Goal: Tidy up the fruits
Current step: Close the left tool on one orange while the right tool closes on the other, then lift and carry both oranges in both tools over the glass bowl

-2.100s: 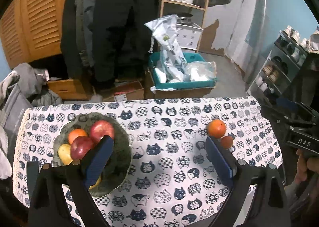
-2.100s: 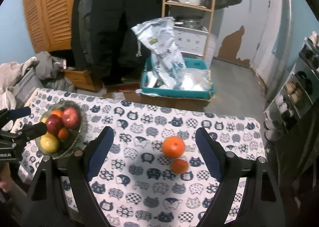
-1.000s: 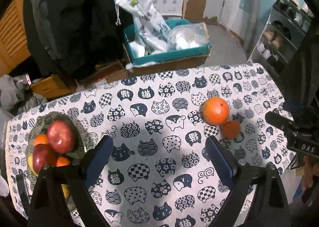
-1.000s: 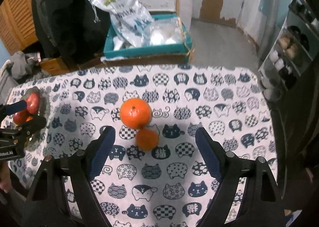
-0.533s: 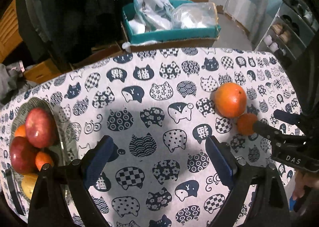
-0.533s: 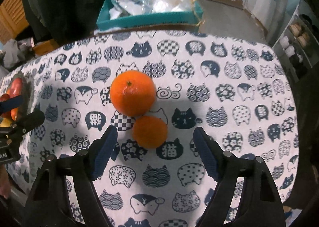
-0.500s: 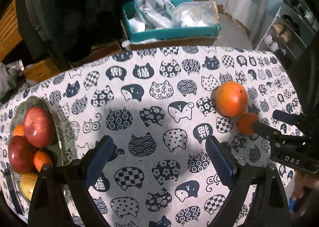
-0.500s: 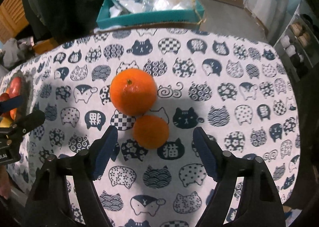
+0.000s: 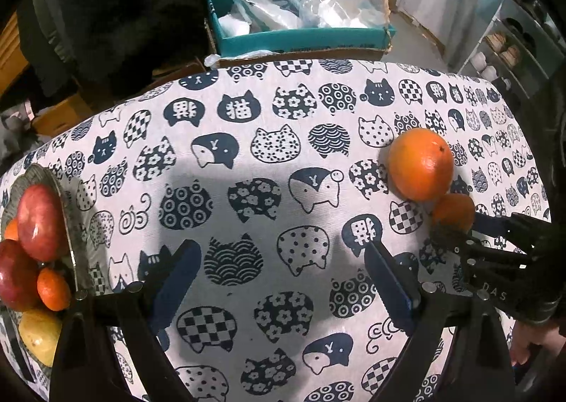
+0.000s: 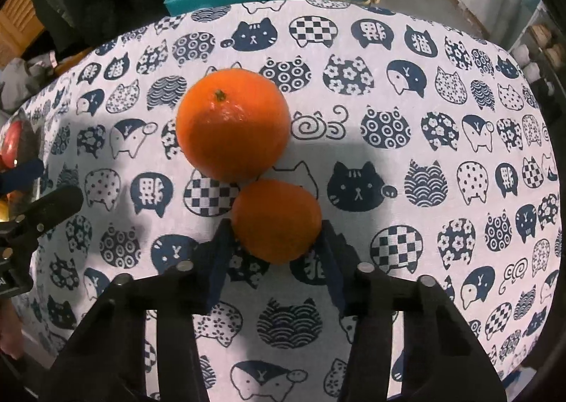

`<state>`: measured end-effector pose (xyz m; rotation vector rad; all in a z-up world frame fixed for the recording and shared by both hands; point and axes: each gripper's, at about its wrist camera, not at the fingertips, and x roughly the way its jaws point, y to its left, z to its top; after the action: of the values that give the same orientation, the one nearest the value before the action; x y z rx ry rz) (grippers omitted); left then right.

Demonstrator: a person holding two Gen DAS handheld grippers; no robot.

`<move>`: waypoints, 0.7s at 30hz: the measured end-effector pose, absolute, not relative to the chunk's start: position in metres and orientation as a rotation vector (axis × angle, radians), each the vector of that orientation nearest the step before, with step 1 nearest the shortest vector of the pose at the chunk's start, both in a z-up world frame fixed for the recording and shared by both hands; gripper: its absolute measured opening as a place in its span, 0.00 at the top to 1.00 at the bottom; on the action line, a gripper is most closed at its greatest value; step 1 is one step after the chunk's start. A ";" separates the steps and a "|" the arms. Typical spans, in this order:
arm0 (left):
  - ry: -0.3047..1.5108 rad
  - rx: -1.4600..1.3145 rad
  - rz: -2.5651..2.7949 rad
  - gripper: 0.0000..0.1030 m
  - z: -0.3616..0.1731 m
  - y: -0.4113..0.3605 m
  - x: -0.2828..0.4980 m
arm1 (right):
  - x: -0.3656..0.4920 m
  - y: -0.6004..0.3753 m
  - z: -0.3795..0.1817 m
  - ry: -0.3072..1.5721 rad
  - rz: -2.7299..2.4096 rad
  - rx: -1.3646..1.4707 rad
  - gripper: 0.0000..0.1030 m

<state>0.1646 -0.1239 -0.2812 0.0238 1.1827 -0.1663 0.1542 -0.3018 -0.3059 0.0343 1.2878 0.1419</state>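
Bowl [image 9: 67, 211]: cut off at left edge. Right gripper [image 10: 276, 243]: jaws closing on small tangerine [image 10: 277, 221]; partial lettering "DAS". Left gripper [image 9: 283, 260]: fingers wide, empty.

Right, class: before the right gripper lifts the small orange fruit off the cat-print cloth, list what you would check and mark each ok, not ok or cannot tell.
1. Small orange mandarin sits between the right gripper jaws, which are closing: ok.
2. Grip firm enough to lift: cannot tell.
3. Large round orange clear of the mandarin: not ok, they touch, so it may roll.
4. Left gripper open, holding nothing: ok.
5. Room left in the grey dish of fruit: cannot tell.
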 end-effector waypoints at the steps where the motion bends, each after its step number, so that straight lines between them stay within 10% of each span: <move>1: 1.183 0.025 -0.169 0.08 -0.282 -0.126 0.165 | 0.154 -0.303 -0.306 1.287 0.142 0.038 0.56; 21: 1.157 0.058 -0.298 0.08 -0.276 -0.200 0.192 | 0.173 -0.386 -0.269 1.168 -0.018 0.102 0.57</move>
<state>0.1918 -0.2001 -0.2765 0.0581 1.1569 -0.2984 0.1730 -0.3860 -0.2691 0.1023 1.1677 -0.0184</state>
